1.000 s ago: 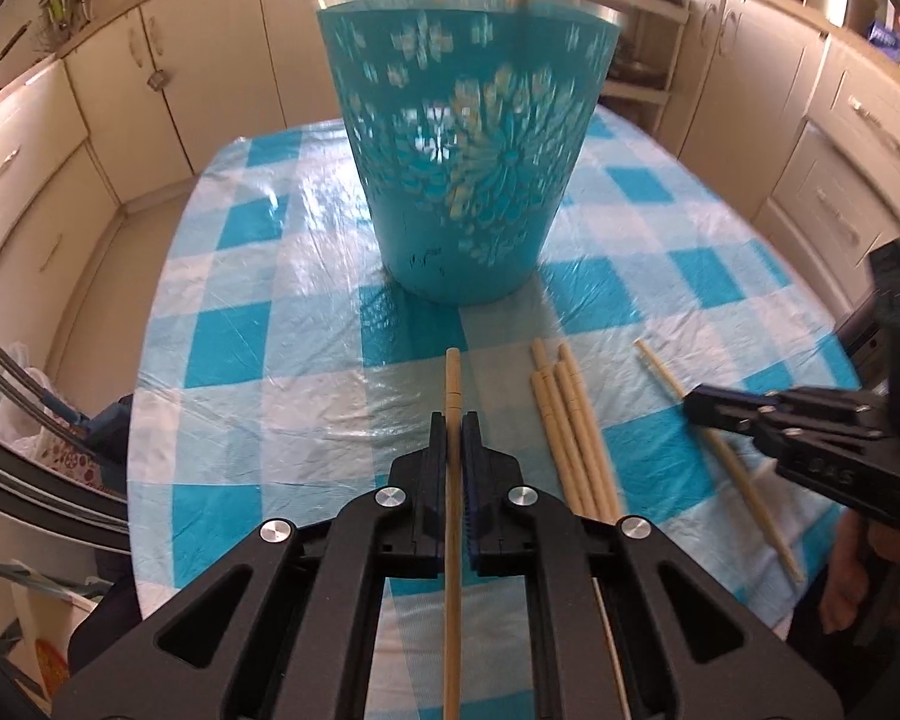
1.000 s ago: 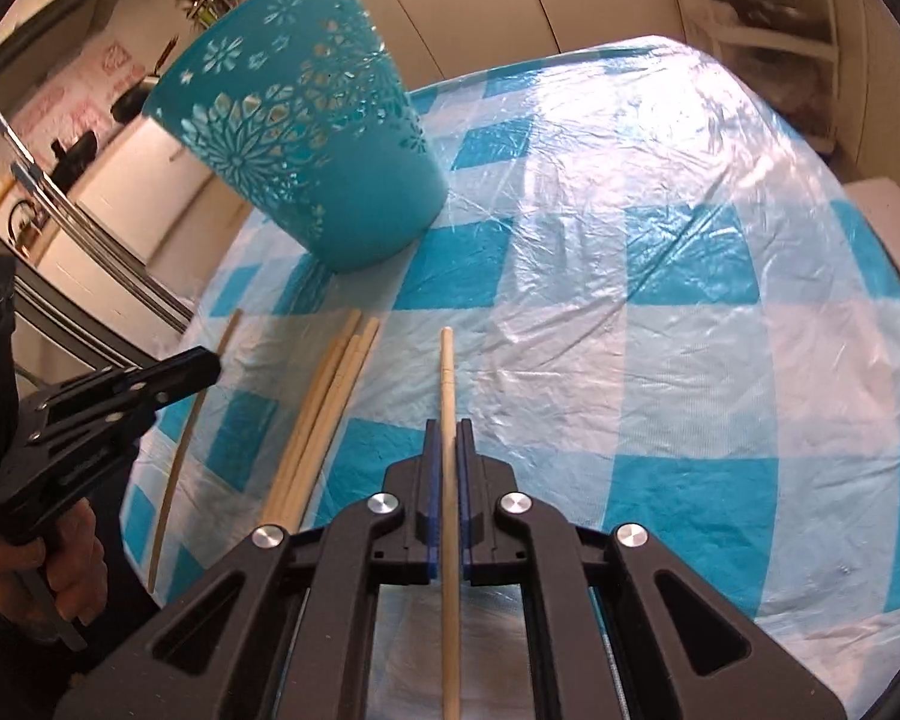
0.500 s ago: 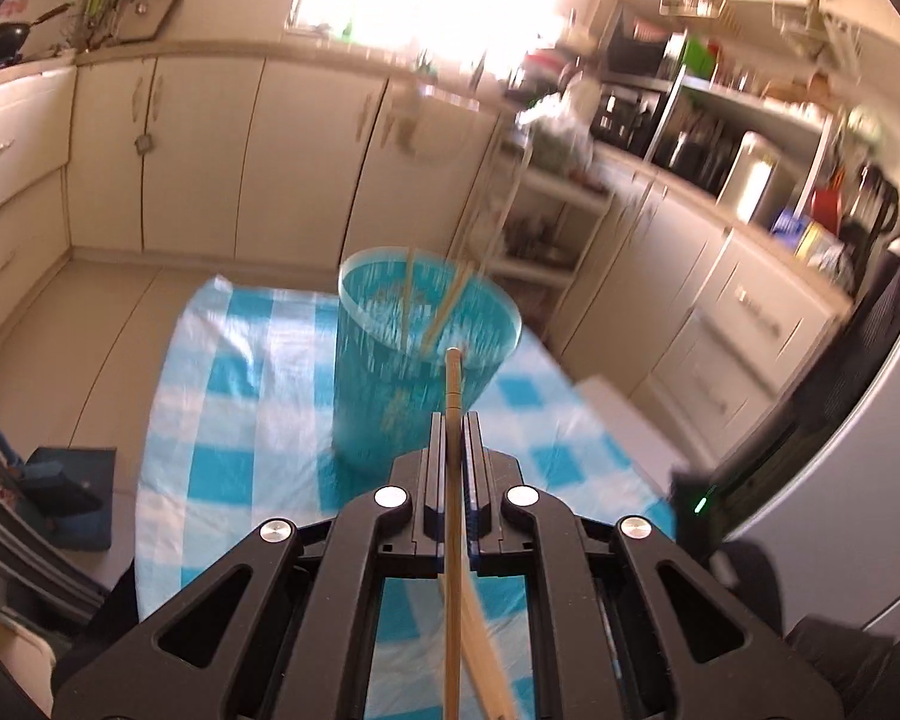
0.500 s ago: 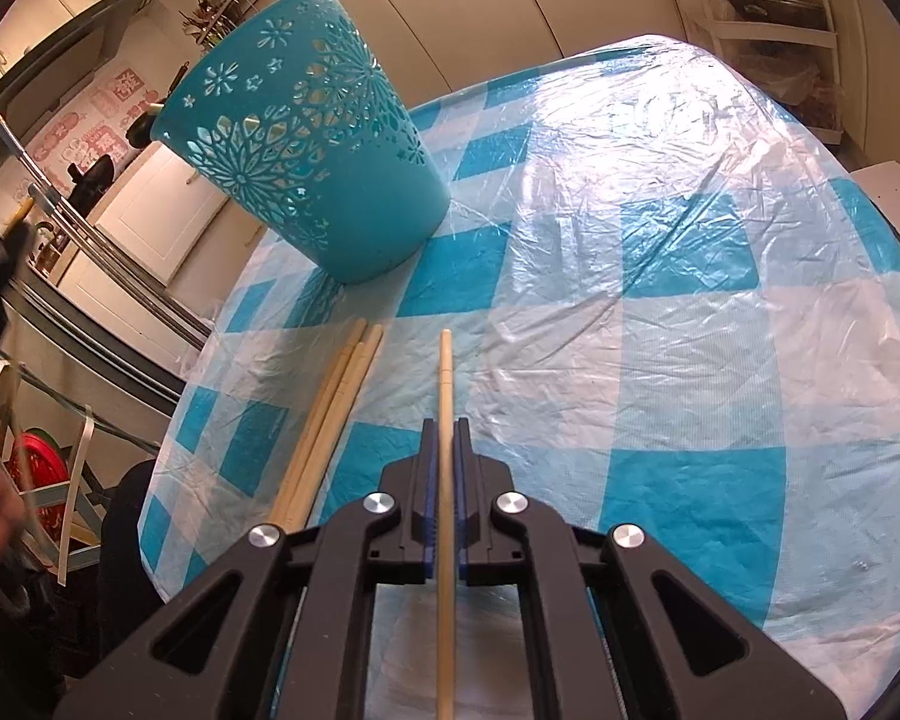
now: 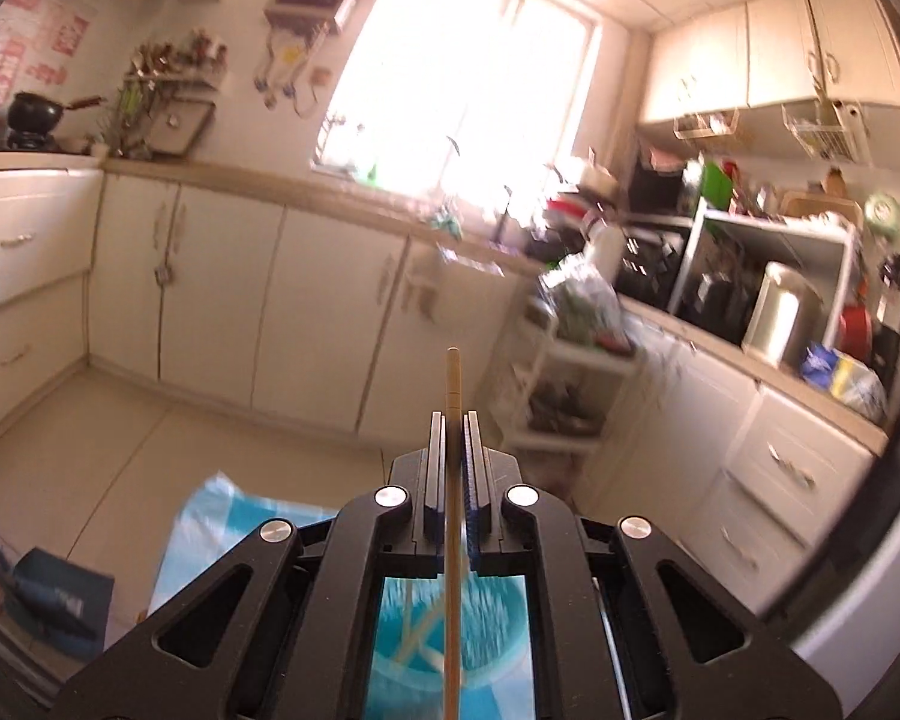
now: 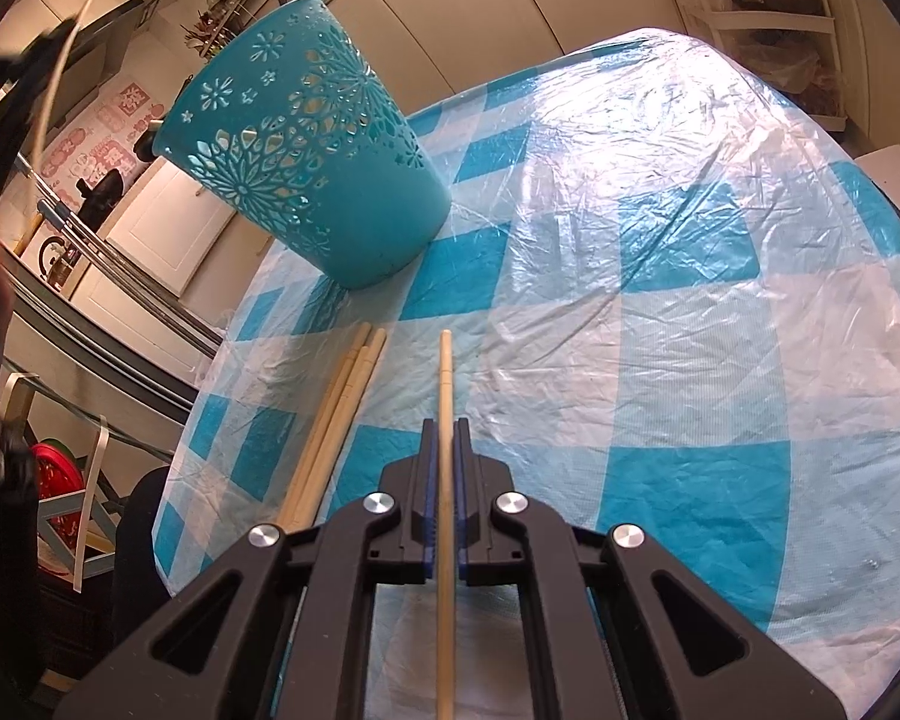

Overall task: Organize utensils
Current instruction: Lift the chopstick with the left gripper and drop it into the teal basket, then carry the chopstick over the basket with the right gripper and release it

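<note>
blue and white squares cover the table [image 6: 660, 312], with a shiny plastic sheet on top.

closest to us, the right gripper [image 6: 444, 462] is squeezed shut on one chopstick [image 6: 445, 396]. the stick runs straight out between the two fingers, and its tip pokes out past them over the cloth. i think it is held this way so it can be tipped into the basket later.

just to the left of it, a few loose chopsticks [image 6: 336, 414] lie side by side on the cloth, waiting their turn.

farther back stands the teal basket [image 6: 306, 144] with flower holes, well away from the right gripper.

the left gripper [image 5: 453, 456] is up high, clamped shut on its own stick, the raised chopstick [image 5: 452, 384]. the basket mouth [image 5: 456, 630] shows right under it with sticks inside, so it looks ready to drop this one in. behind it are the kitchen cupboards [image 5: 306, 312] and a bright window [image 5: 444, 78].
</note>
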Tool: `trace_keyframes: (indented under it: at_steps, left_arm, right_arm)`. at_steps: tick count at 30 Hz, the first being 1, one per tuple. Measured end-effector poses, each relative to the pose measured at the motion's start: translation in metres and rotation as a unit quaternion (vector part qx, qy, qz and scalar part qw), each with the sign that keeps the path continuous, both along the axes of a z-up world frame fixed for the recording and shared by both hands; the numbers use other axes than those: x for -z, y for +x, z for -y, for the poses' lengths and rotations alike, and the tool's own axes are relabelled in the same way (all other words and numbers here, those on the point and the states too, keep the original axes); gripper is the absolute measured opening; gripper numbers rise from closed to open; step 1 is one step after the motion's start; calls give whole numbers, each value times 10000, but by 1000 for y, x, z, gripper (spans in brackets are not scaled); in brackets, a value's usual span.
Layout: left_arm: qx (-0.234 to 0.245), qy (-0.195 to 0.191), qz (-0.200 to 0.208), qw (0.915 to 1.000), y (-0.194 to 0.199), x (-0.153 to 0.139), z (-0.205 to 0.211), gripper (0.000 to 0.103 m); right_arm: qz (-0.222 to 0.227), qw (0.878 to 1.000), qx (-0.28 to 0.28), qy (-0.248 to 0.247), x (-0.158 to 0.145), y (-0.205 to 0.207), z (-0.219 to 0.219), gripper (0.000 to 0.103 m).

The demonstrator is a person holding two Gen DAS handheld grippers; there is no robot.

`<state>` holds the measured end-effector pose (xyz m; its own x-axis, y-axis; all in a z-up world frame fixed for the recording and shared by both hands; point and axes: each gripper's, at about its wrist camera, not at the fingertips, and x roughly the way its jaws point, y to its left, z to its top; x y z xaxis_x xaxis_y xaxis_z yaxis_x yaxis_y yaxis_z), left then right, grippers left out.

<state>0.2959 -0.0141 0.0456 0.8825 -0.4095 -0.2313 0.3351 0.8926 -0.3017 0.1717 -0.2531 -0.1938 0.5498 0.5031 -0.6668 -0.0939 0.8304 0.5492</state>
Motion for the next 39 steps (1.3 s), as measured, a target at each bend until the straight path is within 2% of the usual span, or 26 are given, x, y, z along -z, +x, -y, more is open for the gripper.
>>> trace_keyframes:
  at_steps: [4,11,19,25,27,28,29,32,35,39]
  left_arm:
    - [-285,-120,147,9994,34,-1,10,5]
    - [-520,130,142,9985,67,25,25,5]
    - [-623,500,22,9968,62,61,29,5]
    - [-437,944,-367,9939,50,81,30,6]
    - [-381,1089,-547,9918,45,86,29,11]
    - [-404,1132,-610,9909,41,87,26,19]
    - [-433,1140,-641,9905,38,88,23,31]
    - [-616,1153,-648,9893,16,84,5,53]
    - [-712,1149,-669,9886,-6,82,-14,63]
    - [-811,1116,-859,9867,-36,88,-42,72]
  right_arm:
    - [0,10000,1,31,0,0,1,4]
    - [-24,9999,12,108,1,1,0,4]
    - [-26,9999,16,110,1,1,0,4]
    - [-11,10000,5,15,0,0,-2,4]
    - [-5,10000,-20,-78,-1,0,-4,4]
    - [-5,9999,-37,-124,-2,0,-5,4]
    - [-6,9998,-62,-177,-3,1,-7,4]
    - [-81,9992,-151,-348,-7,3,-12,8]
    - [-96,9969,-320,-717,-13,4,-22,15]
    - [-169,9884,-559,-1399,-19,9,-39,16]
